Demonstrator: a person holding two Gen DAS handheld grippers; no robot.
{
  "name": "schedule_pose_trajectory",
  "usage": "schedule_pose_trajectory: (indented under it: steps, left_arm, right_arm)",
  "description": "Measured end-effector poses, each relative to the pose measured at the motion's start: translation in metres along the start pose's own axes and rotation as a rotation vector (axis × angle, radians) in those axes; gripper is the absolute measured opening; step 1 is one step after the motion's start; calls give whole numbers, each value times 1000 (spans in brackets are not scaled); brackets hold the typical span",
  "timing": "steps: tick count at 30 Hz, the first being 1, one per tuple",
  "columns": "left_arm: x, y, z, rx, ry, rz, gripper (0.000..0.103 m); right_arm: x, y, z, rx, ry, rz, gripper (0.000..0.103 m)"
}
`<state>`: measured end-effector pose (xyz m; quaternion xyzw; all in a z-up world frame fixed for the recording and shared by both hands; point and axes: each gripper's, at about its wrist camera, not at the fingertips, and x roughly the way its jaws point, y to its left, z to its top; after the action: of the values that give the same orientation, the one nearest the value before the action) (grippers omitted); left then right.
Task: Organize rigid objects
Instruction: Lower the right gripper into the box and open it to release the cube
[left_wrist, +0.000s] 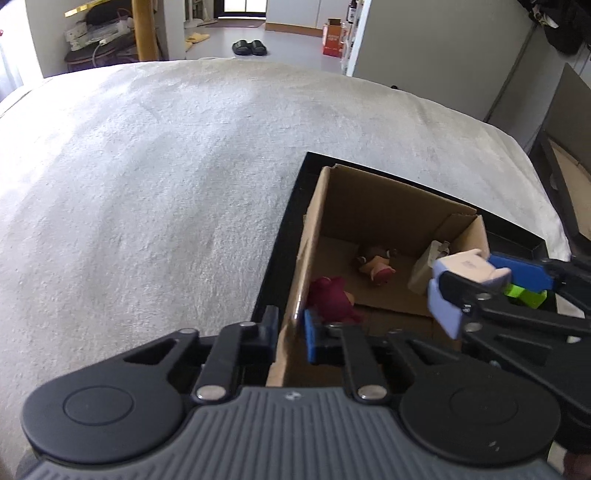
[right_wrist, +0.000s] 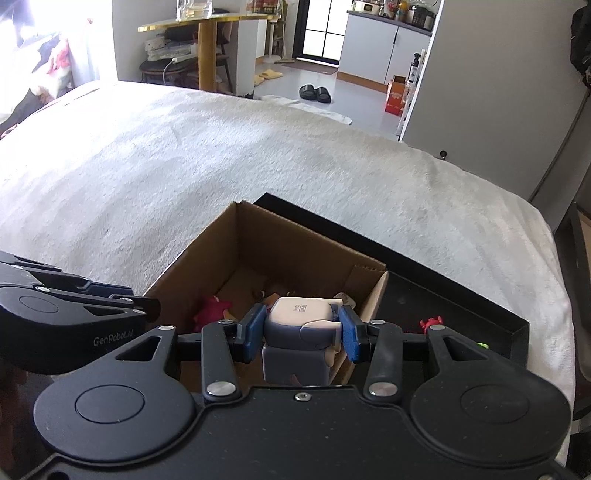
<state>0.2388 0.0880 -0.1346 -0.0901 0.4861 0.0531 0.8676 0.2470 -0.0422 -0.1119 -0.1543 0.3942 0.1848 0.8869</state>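
Note:
An open cardboard box (left_wrist: 388, 199) (right_wrist: 295, 243) stands in a black tray (right_wrist: 454, 295) on the white blanket. My left gripper (left_wrist: 291, 330) is shut on the box's left wall, one finger on each side of it. My right gripper (right_wrist: 301, 330) is shut on a blocky grey-and-white toy robot (right_wrist: 301, 321) (left_wrist: 456, 280) and holds it over the box's right side. Inside the box lie a dark pink plush toy (left_wrist: 330, 299) (right_wrist: 212, 308), a small pink figure (left_wrist: 376, 267) and a white item (left_wrist: 424, 267).
A red crab-like toy (right_wrist: 430, 323) and a green item (left_wrist: 524, 295) (right_wrist: 482, 346) lie in the tray right of the box. The white blanket (left_wrist: 147, 184) spreads to the left and beyond. Floor, slippers and furniture lie past the bed's far edge.

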Motion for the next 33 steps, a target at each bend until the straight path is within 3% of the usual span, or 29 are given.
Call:
schedule_pose_trajectory:
  steps: [11,26,29,31,33]
  left_arm:
    - [3,3,2,-21,11,-25,10]
    - [-11,-3,3,-22,21,38,14]
    - [-19,-7,4,-12,5,64,24]
    - [-23,-10,4,-4,-6,79,42]
    - [-28,-14,4,13,-17,93,53]
  right_arm:
    - [9,10,5,-30,11,25,42]
    - [-14,-2,-9,13,7,13,42]
    - [-20,-7,-11,20,-3,9,43]
    - [-24,-11,-13,28,-10,5,44]
    - [-29,-15,-15,41,-18,2,45]
